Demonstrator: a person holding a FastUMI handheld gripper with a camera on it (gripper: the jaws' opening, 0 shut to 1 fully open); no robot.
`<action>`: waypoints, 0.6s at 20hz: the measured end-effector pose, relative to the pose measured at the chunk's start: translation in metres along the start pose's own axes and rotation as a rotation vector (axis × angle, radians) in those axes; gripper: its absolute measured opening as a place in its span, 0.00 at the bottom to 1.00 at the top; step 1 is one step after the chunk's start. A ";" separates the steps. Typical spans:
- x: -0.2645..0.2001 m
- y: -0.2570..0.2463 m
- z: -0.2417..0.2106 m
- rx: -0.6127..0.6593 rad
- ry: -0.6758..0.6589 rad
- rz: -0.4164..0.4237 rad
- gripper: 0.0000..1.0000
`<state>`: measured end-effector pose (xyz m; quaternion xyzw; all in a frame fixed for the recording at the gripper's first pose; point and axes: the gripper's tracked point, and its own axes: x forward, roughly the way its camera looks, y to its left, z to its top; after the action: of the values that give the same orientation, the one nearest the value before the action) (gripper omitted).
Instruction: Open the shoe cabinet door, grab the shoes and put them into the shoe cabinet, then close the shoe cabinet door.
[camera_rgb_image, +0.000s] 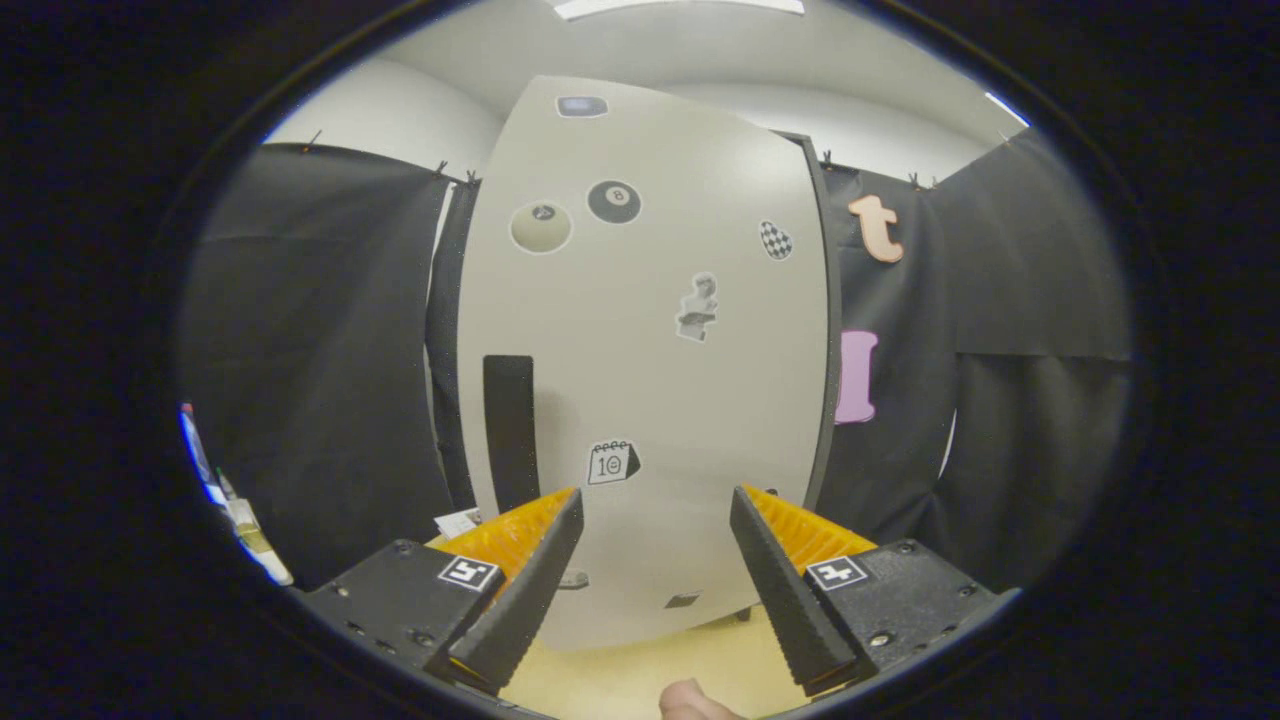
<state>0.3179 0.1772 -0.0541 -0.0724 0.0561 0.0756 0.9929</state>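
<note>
The shoe cabinet (650, 330) stands straight ahead, a tall pale-grey box with its door shut and several stickers on the front. A long black vertical handle (510, 430) runs down the door's left side. My gripper (656, 505) is open, its two fingers spread wide with nothing between them. The fingertips (568, 505) reach up in front of the door's lower part, a short way off it. The handle's lower end lies just beyond the left fingertip. I see no shoes.
Black cloth walls flank the cabinet on both sides. A pale yellow floor (620, 680) runs under the cabinet toward me. A fingertip of the person's hand (690, 702) pokes in below the fingers. Some small light objects (245, 525) lie at the far left.
</note>
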 end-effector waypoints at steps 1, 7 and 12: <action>-0.006 0.003 -0.001 -0.004 0.000 -0.001 0.97; -0.051 0.011 -0.025 0.127 0.031 -0.050 0.97; -0.085 0.010 -0.029 0.054 -0.029 -0.070 0.97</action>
<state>0.2296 0.1708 -0.0737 -0.0464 0.0413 0.0402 0.9973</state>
